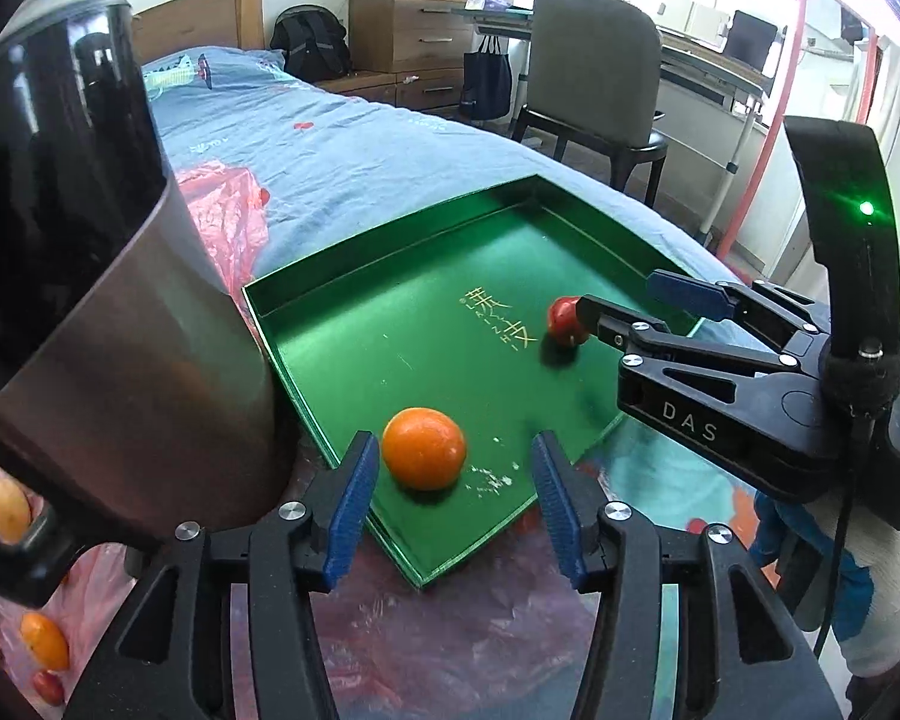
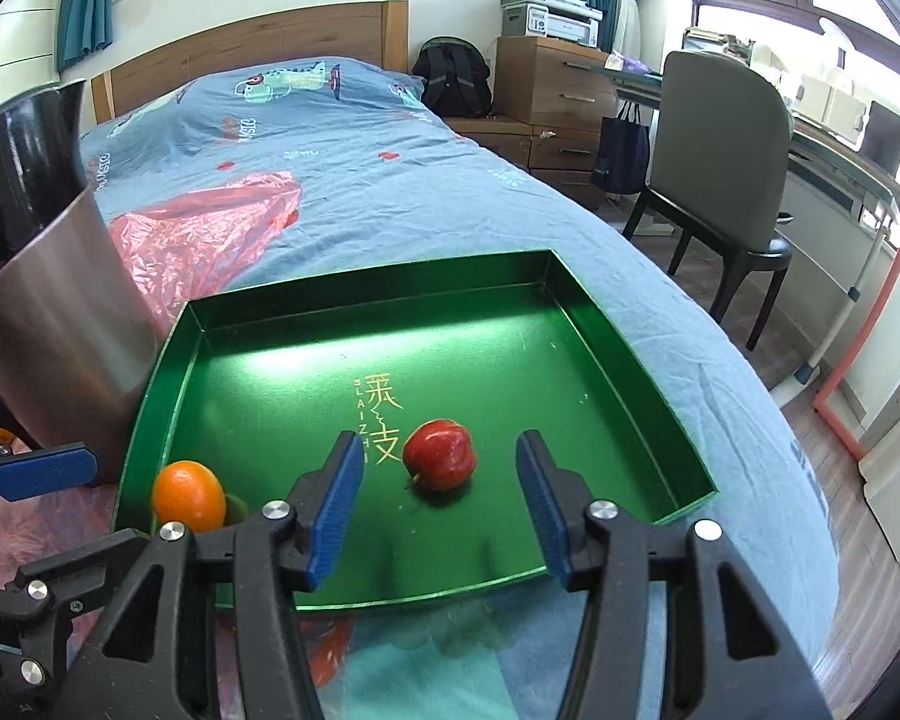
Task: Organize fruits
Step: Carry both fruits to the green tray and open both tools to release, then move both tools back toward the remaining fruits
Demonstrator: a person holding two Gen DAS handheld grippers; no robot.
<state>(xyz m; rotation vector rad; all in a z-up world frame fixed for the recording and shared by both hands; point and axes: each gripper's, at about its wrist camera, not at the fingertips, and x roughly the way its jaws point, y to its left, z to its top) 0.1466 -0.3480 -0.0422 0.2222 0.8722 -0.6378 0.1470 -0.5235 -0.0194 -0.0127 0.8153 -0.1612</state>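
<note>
Judging from how things lie, the task is only partly done: two fruits are already placed in the shallow green metal tray [image 2: 630, 348] with gold lettering, which rests on the blue patterned bedsheet [image 2: 360, 138]. The round orange citrus fruit [image 1: 424, 448] lies near the tray's edge at about 7 o'clock in the right wrist view, and the small red apple-like fruit [image 2: 440, 453] sits close to the middle, just beside the lettering. The two fruits are well apart.

The left gripper [image 1: 453, 501] is seen with its blue-padded jaws parted, and nothing is held; the orange fruit lies just ahead, near the left pad but apart from it. The right gripper [image 2: 438, 501] is also open, rather wide, and empty; the red fruit lies free on the tray floor between and beyond its pads.

More fruit is left to sort: at 8 o'clock in the left wrist view, a yellowish fruit [image 1: 7, 507], an orange one [image 1: 45, 639] and a small red one [image 1: 48, 684] are seen on crumpled pink plastic film [image 1: 450, 648].

A large brushed-steel pot [image 1: 132, 372] with a dark inside stands touching the tray at 9 o'clock, and it probably blocks the direct way from the left gripper to the remaining fruit. A chair [image 2: 726, 138] and wooden drawers [image 2: 564, 90] stand well apart, beside the bed.
</note>
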